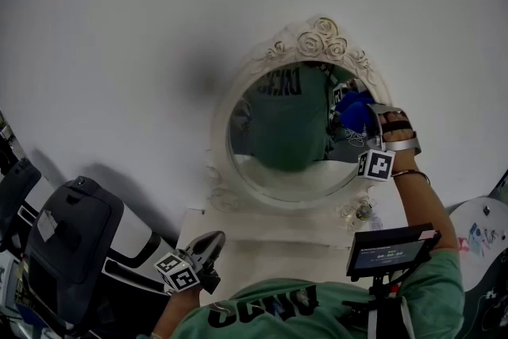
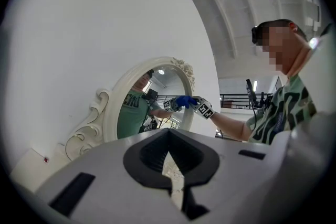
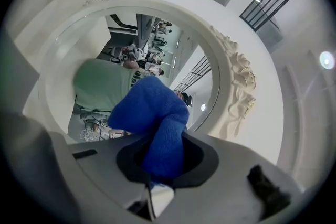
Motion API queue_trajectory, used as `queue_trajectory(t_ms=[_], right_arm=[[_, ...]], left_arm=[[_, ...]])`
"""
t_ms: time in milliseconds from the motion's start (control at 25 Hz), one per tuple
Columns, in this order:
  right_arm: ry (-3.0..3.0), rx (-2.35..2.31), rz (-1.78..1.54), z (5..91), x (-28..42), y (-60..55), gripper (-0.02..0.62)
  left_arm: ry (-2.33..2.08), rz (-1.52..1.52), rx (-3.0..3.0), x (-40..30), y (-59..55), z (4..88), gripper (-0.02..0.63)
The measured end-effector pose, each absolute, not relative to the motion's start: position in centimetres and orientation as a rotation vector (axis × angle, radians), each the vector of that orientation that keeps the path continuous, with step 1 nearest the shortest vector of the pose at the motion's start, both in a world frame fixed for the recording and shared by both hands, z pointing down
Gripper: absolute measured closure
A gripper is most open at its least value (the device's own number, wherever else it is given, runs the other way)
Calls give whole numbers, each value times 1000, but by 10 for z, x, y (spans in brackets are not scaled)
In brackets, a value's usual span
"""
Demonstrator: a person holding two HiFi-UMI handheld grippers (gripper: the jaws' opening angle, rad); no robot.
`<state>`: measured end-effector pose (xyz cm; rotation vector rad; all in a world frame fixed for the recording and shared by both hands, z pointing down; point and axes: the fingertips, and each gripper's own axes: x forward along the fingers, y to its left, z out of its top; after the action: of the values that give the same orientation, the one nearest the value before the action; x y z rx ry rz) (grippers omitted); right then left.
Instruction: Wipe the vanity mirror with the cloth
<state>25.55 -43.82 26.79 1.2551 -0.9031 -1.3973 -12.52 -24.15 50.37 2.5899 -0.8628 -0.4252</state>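
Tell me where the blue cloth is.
Head view: the blue cloth is clamped in the right hand-held gripper, at the right edge of the vanity mirror.

Head view looks steeply down on the oval white rose-carved vanity mirror (image 1: 295, 131) from mid range, left gripper view sits low & further back, facing it obliquely from lower left, right gripper view is close up to it; all 3 share the mirror.

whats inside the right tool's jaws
A blue cloth is clamped in the right tool, bunched against the vanity mirror. The glass directly behind the cloth is covered, and so is the cloth's pinched end.
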Motion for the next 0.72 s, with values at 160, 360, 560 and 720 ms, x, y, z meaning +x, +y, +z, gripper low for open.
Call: queue_trajectory(t_ms=[160,360,560,720], right_arm=[[-929,1267,-1401,264,239,-435,545],[-1069,1139,-1573,275,129,-439,545],[-1189,988,-1721,297,2,-451,545],[-1217,916,-1760,307,-56,-466,545]], left_arm=[[-885,-422,2590,-130,-239,501,606],[-922,-435,2573,-142,-236,503,606],[-945,-437,2562,-151,-231,504,606],[-984,-455,2553,-164,-227,504,606]])
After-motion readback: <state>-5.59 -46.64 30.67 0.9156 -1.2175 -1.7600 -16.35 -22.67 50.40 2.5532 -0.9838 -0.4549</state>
